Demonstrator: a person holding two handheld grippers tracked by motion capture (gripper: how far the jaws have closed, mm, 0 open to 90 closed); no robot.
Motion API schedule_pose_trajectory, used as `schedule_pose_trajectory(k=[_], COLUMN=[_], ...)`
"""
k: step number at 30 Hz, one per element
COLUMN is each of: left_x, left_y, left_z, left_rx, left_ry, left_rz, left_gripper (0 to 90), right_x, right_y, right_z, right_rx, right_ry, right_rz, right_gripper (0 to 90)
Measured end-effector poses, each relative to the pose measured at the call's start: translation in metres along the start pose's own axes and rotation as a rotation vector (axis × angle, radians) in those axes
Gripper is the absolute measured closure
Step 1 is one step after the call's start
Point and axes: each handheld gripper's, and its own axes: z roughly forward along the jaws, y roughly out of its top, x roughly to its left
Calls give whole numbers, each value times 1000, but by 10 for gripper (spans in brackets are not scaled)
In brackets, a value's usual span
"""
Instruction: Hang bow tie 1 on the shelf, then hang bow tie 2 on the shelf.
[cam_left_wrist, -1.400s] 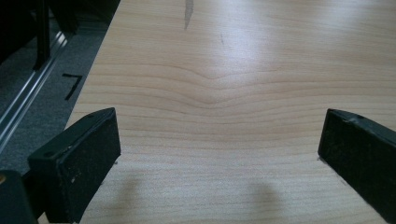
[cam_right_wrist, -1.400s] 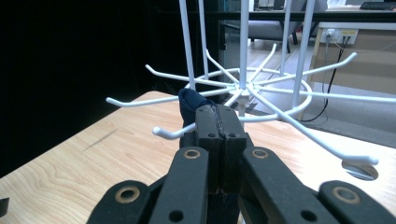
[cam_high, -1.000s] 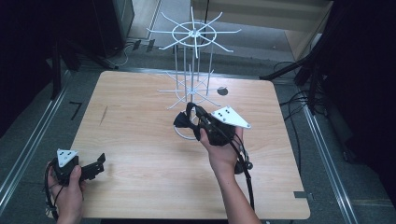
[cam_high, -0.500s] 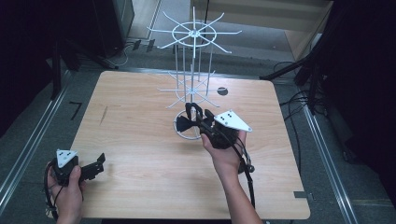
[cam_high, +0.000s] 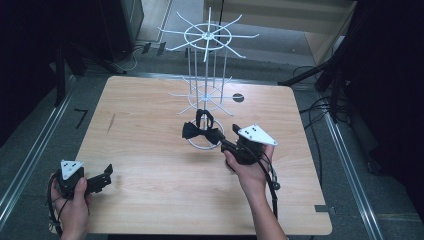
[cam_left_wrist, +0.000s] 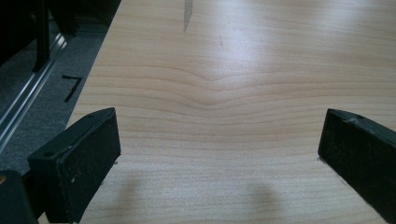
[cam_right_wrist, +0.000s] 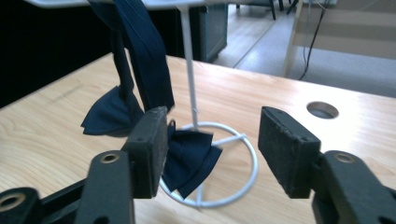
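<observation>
No brand or label is legible; a black mark resembling a "7" (cam_high: 80, 118) sits on the floor at 9 o'clock off the table (cam_high: 150, 200). The left gripper (cam_high: 102, 177), at 7 o'clock, rests low with jaws spread wide, holding nothing. The right gripper (cam_right_wrist: 212, 142), near centre, has jaws parted and empty just beside the dark bow tie (cam_high: 200, 131), which hangs from the white wire rack (cam_high: 206, 90) over its ring base.
</observation>
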Motion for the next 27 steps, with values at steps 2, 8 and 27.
schedule_pose_trajectory(k=[2, 8, 27], left_x=[0, 0, 0], left_y=[0, 0, 0], left_z=[0, 0, 1], left_rx=[2, 1, 4], left_ry=[0, 1, 8], left_rz=[-1, -1, -4], left_gripper=[0, 0, 0], right_x=[-4, -21, -55], right_y=[-3, -14, -46], right_z=[-2, -9, -22], right_rx=[9, 31, 99], right_ry=[-9, -39, -86], right_rz=[3, 24, 71], right_gripper=[413, 405, 430])
